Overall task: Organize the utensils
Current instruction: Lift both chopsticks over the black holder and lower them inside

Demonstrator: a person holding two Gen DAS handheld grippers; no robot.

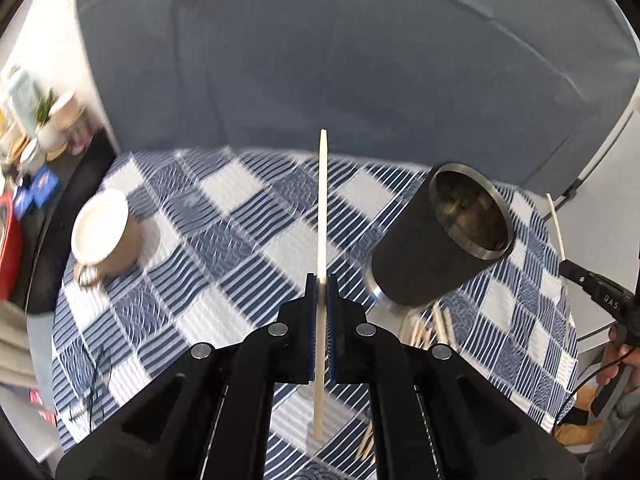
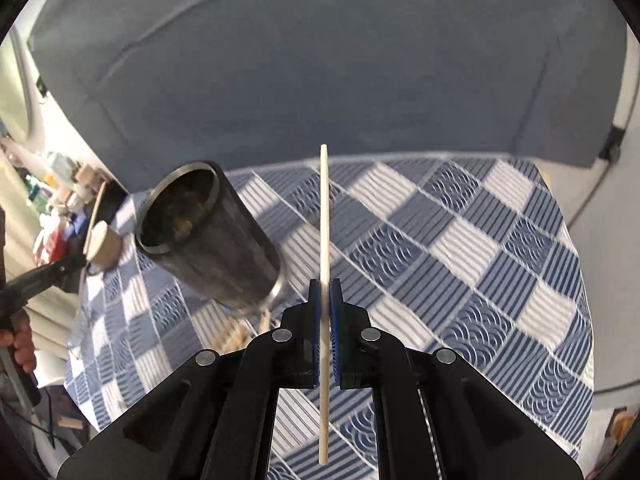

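Currently both grippers clamp one pale stick each. Left gripper: jaws pressed on a stick running up frame centre. Right gripper: jaws pressed on its own stick, also centre. Dark holder stands on the checked cloth, right of centre in left view. Cup at left. More sticks lie beside the holder's base.

Tablecloth under both grippers: navy-and-white check, squares alternating plain white, striped and wave-patterned. Left gripper black with blue pads, clamping a pale cream stick; right gripper likewise (stick same cream). Holder to the left gripper's right: matte black, silver rim; cup to its left: beige, white lid.
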